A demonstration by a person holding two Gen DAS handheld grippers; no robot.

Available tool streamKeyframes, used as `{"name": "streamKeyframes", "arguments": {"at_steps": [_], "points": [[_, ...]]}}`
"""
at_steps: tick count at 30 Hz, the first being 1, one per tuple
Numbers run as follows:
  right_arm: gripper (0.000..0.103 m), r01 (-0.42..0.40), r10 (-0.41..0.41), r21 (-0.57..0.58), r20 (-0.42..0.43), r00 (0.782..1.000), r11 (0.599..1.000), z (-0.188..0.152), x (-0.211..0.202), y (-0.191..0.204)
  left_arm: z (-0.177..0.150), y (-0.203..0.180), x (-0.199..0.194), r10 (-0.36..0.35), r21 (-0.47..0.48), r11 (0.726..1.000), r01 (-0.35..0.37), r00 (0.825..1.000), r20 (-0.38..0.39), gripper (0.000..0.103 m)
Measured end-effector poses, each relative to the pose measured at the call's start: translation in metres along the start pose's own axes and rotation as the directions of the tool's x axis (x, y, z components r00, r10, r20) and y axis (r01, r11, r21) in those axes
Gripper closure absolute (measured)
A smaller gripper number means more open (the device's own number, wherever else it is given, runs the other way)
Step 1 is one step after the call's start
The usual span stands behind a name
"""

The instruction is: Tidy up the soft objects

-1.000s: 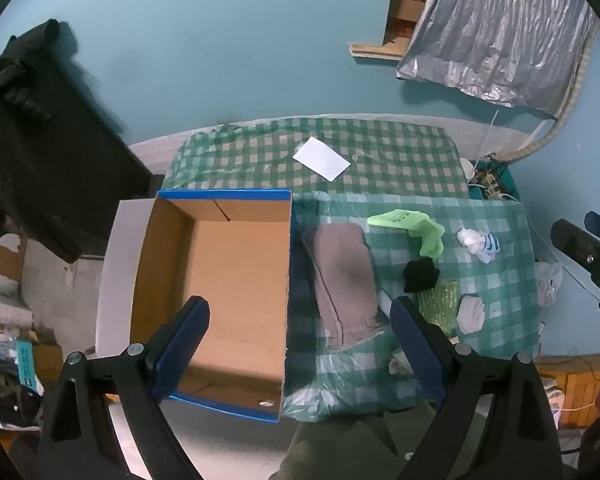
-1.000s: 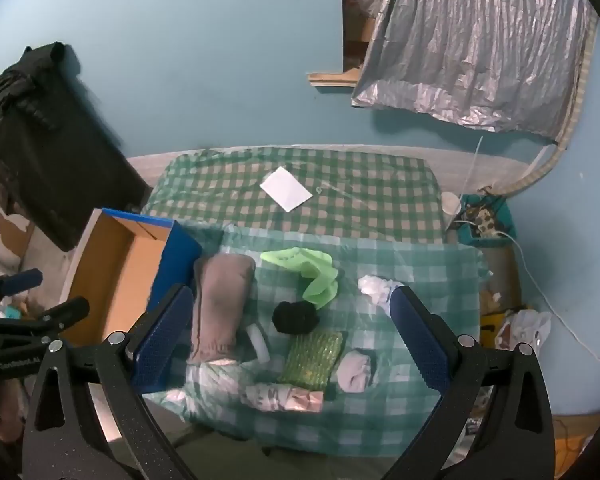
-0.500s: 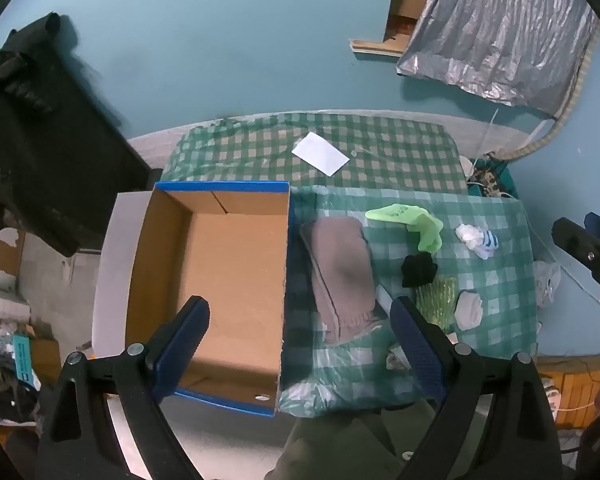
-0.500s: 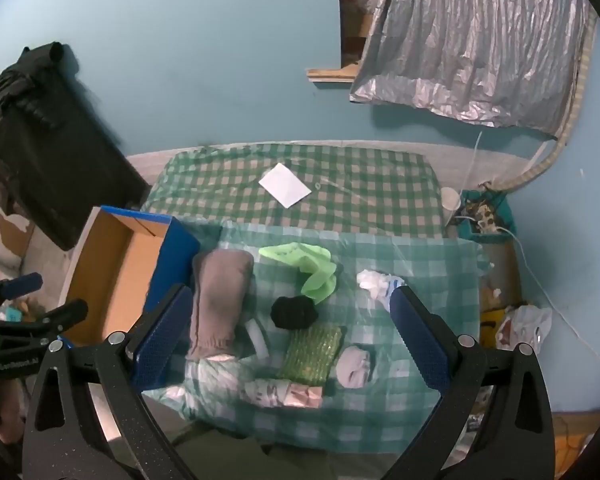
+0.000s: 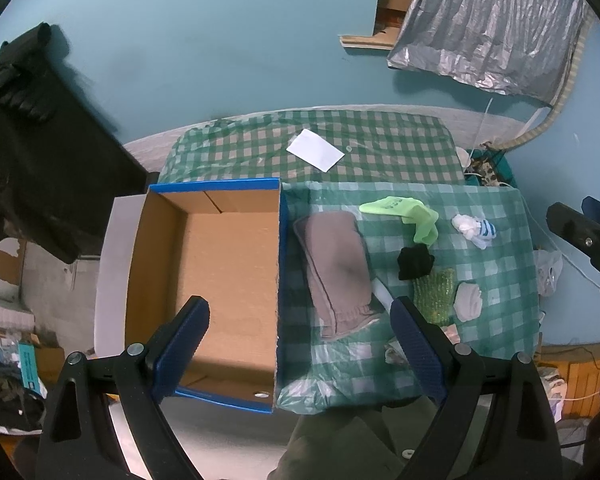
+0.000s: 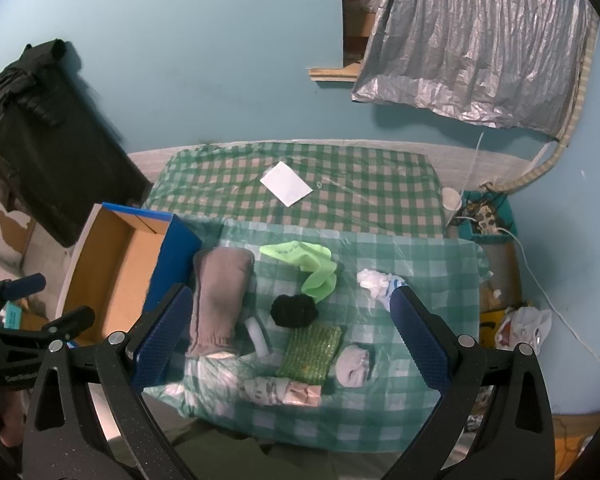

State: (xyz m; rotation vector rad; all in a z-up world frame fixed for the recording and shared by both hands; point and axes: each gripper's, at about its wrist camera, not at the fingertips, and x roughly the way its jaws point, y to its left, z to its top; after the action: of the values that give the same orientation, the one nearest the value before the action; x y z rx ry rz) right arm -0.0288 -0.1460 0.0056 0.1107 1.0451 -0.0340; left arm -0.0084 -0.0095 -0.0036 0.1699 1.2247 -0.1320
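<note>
An open cardboard box (image 5: 220,280) with blue sides stands left of the green checked table (image 5: 500,240). On the table lie a folded grey-brown cloth (image 5: 336,268), a lime green sock (image 5: 416,216), a black bundle (image 5: 415,262), a white and blue striped sock (image 5: 474,230), a green sponge (image 5: 436,290), a grey sock ball (image 5: 468,300) and a patterned roll (image 6: 284,390). My left gripper (image 5: 300,344) is open and empty, high above the box's right wall. My right gripper (image 6: 290,330) is open and empty, high above the soft items.
A white card (image 5: 315,155) lies on the far checked table. A black bag (image 5: 40,140) hangs at the left wall. A silver foil sheet (image 5: 492,24) hangs at the right. Clutter and cables (image 6: 488,216) sit on the floor right of the table.
Both grippers have risen a little, so the table and box look slightly smaller. Nothing on the table has moved.
</note>
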Motion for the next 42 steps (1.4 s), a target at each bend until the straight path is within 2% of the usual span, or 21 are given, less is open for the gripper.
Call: {"name": "streamKeyframes", "arguments": {"at_steps": [42], "points": [[0.003, -0.008, 0.008, -0.002, -0.011, 1.0, 1.0, -0.006, 0.006, -0.001, 0.001, -0.014, 0.004, 0.016, 0.026, 1.0, -0.016, 1.0, -0.006, 0.01]]}}
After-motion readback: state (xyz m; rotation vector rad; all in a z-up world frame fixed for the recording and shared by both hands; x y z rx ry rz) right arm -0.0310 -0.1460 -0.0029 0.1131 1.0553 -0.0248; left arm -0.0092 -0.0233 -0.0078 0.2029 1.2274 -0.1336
